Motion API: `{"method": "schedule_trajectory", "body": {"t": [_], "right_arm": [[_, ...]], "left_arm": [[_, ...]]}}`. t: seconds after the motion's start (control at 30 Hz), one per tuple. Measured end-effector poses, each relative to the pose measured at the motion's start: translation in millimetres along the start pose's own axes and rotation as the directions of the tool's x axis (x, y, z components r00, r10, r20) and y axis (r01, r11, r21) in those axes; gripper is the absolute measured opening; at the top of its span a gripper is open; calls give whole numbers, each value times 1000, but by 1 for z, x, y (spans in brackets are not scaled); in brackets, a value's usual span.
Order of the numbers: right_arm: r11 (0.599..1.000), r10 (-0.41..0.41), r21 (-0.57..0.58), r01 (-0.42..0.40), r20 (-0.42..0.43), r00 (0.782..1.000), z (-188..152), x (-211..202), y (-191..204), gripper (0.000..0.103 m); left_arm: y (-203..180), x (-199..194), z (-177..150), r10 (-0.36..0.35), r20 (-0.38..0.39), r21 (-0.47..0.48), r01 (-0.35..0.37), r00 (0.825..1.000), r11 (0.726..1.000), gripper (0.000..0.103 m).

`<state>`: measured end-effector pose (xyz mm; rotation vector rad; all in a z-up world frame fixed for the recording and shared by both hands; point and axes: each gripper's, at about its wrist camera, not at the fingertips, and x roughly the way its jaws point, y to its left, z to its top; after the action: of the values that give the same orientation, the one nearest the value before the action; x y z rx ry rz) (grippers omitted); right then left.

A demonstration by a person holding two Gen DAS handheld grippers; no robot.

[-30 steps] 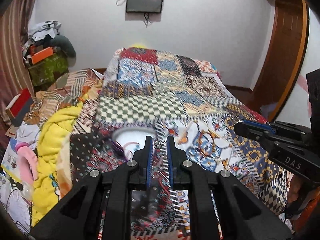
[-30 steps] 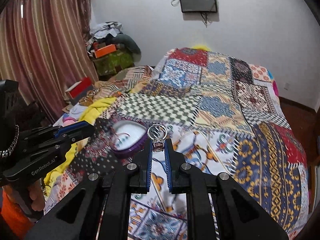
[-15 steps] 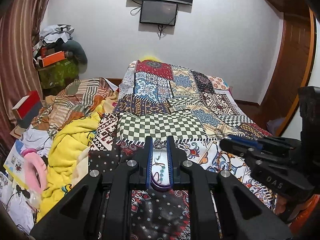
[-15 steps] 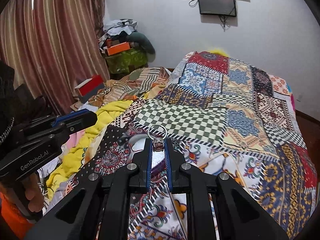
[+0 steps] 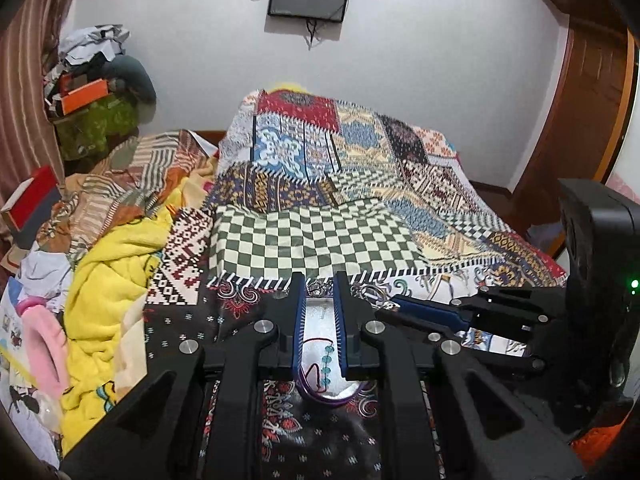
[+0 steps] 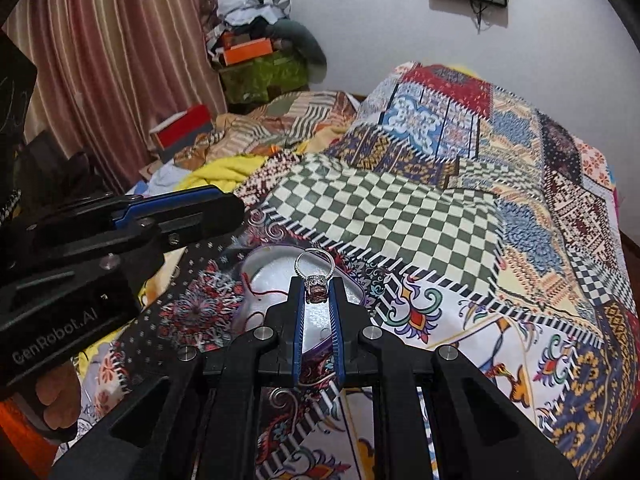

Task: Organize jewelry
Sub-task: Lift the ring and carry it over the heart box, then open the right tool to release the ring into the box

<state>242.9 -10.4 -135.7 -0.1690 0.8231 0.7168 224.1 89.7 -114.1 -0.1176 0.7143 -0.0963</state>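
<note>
Right gripper point(image 6: 316, 292), nearest: closed narrow on a ring point(image 6: 316, 276), pinched by the stone head, with the band upright above the tips. Hovered over the near edge of a dish point(image 6: 262, 258), not touching it.

Left gripper point(image 5: 319, 292): likewise narrow, closed on a small silver piece point(image 5: 318, 289) at the very tips. Too small to tell what kind. Poised over the same dish, beside the right gripper, tips well apart from it.

Just below both: the purple-rimmed dish, resting on the quilt point(image 6: 400, 208). Held a beaded string point(image 5: 326, 356) on red cord and, as far as could be seen, nothing else. Partly hidden by the fingers, so not certain.

Judged about midway. Done: string in the dish, ring and silver piece lifted and brought over it. Left: both pieces not yet let go, so lowering and opening to follow, one at a time to avoid a clash of tips. Risk of the ring rolling off the rim onto the busy pattern and being hard to find.

Farther out across the quilt: no other jewelry made out.
</note>
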Motion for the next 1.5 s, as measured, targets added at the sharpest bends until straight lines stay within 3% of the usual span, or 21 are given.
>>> {"method": "schedule_trajectory", "body": {"t": [0.27, 0.57, 0.73, 1.17, 1.3, 1.5], "right_arm": [[1000, 15, -7, -15, -57, 998, -3, 20, -5, 11], [1000, 19, -21, -21, -100, 995, -5, 29, -2, 11], [1000, 20, 0, -20, -98, 995, -4, 24, -3, 24], [997, -70, 12, 70, 51, 996, 6, -53, -11, 24], [994, -109, 33, 107, 94, 990, 3, -83, -20, 24], [985, -163, 81, 154, 123, 979, -10, -117, -40, 24]], "left_arm": [[7, 30, -7, -5, -62, -5, 4, 998, 1000, 12], [11, 34, -6, -3, -78, -15, 2, 997, 1000, 12], [10, 23, -2, 11, -62, -8, -11, 998, 1000, 12], [-10, -24, 7, 30, 10, 20, -31, 999, 999, 12], [-23, -42, 8, 31, 39, 40, -32, 999, 999, 27], [-46, -56, 6, 11, 48, 68, -14, 999, 998, 30]]}}
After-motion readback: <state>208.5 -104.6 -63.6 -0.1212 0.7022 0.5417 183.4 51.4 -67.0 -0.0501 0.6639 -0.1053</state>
